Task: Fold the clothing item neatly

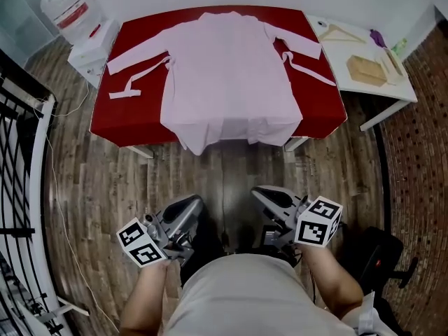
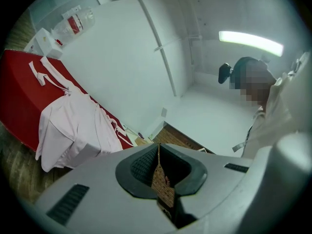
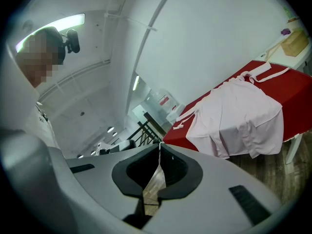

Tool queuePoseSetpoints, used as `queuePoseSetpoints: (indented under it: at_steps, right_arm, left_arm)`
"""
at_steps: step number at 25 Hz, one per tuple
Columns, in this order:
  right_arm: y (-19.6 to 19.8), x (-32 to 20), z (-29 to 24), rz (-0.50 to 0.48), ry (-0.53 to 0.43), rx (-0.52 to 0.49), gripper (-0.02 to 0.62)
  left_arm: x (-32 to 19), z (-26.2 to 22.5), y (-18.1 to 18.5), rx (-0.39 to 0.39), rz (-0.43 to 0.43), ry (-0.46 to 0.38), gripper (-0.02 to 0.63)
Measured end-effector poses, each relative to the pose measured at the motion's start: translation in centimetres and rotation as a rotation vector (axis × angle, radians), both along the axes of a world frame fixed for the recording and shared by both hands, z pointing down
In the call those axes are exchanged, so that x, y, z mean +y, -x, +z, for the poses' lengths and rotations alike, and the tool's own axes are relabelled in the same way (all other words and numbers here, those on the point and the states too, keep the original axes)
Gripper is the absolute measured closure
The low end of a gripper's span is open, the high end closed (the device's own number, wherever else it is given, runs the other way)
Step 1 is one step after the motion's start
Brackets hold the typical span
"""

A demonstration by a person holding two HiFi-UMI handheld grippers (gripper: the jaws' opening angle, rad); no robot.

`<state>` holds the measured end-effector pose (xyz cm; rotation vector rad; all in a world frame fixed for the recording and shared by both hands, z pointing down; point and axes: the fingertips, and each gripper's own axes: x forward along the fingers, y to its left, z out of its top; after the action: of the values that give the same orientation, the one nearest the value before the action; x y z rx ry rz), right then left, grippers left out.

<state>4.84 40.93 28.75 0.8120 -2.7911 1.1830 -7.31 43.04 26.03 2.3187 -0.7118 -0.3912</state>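
The left gripper (image 2: 159,152) sits low in frame, jaws pressed together with nothing between them. At left, a pale pink garment (image 2: 73,126) (ties trailing) drapes over the edge of the red worktop (image 2: 19,99).

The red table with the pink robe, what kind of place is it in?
Probably a plain workroom or studio: the red table holds only the pink robe, a white side table holds a hanger, and a water jug stands nearby.

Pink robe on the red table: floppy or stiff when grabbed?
Likely floppy: the robe drapes over the table's front edge. Probably light: it lies thin and flat. Its loose ties may trail or snag.
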Motion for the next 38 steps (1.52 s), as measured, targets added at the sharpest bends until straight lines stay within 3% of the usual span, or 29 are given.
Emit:
queuePoseSetpoints:
  at_steps: [11,20,29,38]
  right_arm:
    - [5.8,-5.1,0.8,0.123,0.024,0.079,0.580]
    - [8.4,-7.5,0.7,0.215,-0.004,0.154,0.580]
    - [9.1,-11.9,1.0,0.250,-0.033,0.206,0.580]
    - [7.3,-18.0,3.2,0.227,-0.003,0.216,0.580]
  left_arm:
    - [-7.1,-0.1,7.6,0.015,0.109,0.009,0.598]
    - [-9.8,0.5,10.8,0.021,0.186,0.011,0.598]
    - [-13.5,1.1,12.2,0.003,0.168,0.007,0.598]
    - [-20.2,2.0,11.7,-0.124,0.099,-0.022,0.598]
